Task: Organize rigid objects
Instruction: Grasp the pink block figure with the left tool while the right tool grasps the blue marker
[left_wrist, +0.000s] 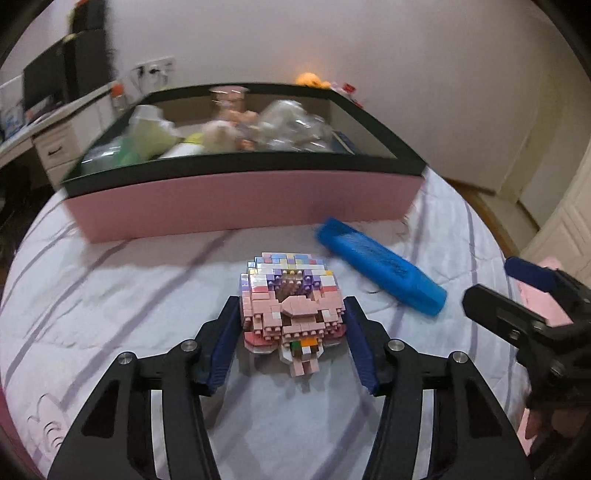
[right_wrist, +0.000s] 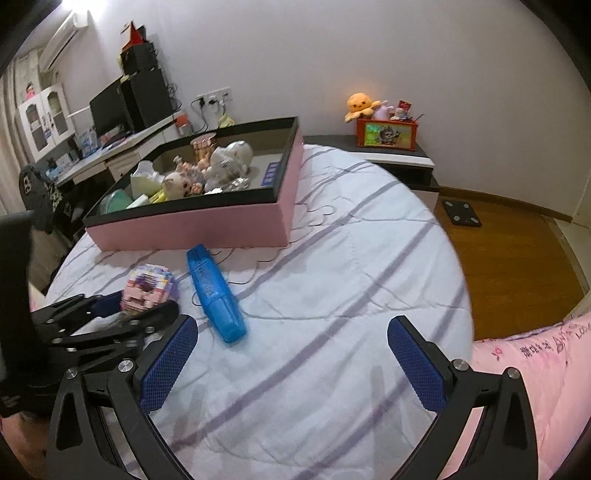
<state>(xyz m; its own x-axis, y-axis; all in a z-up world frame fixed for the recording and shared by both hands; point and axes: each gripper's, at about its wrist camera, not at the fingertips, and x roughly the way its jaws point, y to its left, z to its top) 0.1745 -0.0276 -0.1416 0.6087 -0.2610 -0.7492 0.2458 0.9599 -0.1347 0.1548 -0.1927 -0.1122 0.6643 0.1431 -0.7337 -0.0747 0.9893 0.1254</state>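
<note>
A brick-built figure (left_wrist: 290, 306) was set on the bed (left_wrist: 110, 280), before an open box (left_wrist: 240, 206), a plastic case (left_wrist: 380, 266) to its right.

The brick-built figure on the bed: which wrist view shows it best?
The left wrist view. There the brick figure sits centred and close between the left gripper pads, its coloured studs distinct. The right wrist view shows only part of it, small near the left edge, partly hidden behind the left gripper's fingers.
</note>
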